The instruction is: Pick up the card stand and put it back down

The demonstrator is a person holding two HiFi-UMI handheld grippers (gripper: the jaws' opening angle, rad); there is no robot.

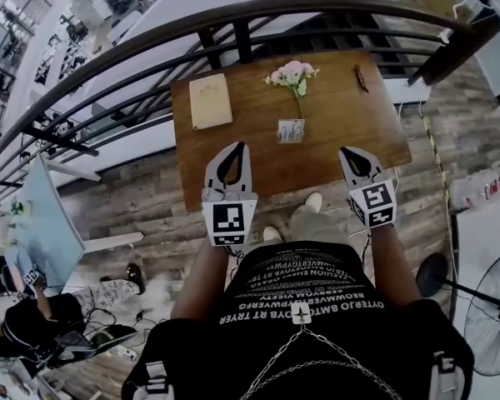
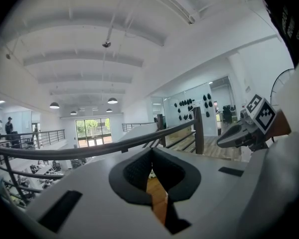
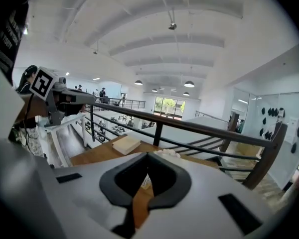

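Approach stage, by my judgement. Left claw (image 1: 237,147) and right claw (image 1: 345,152) are both pinched together and empty at the near edge of the counter (image 1: 342,123). Card stand (image 1: 291,131) sits upright ahead, between the two. Its broad face looks back toward the claws and its long axis runs crosswise. Recommended: open one claw, then close across the stand's thin depth.

both forearms reach forward side by side; the left gripper (image 1: 239,147) and right gripper (image 1: 344,152) point far, slightly downward, jaws together.
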